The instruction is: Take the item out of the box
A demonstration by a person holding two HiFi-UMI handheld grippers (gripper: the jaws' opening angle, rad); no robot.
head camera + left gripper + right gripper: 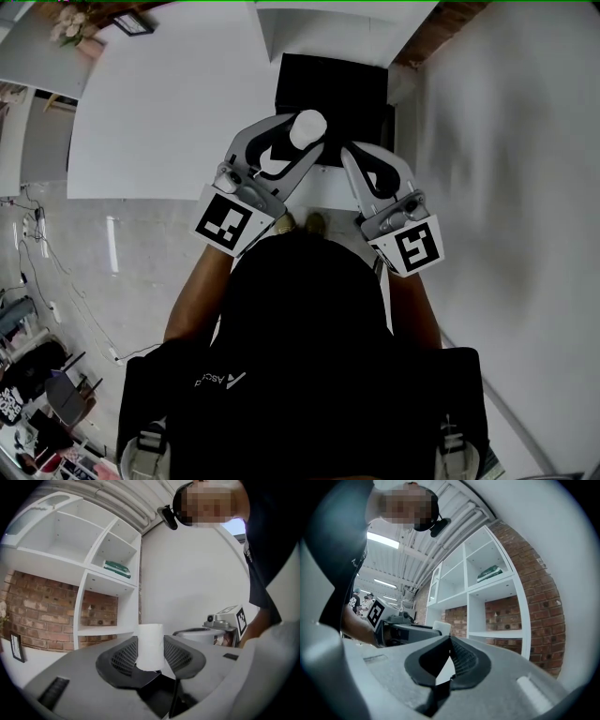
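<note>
Over the near rim of the black box by the white worktop's right edge, the left tool grips an upright small white cylinder, with the right tool closed and empty alongside.

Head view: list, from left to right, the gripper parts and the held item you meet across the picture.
left marker cube → white roll → right claw → right marker cube

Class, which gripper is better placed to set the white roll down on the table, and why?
Left. The left gripper is shut on the white roll, held above the black box. The right gripper is shut and empty.
</note>
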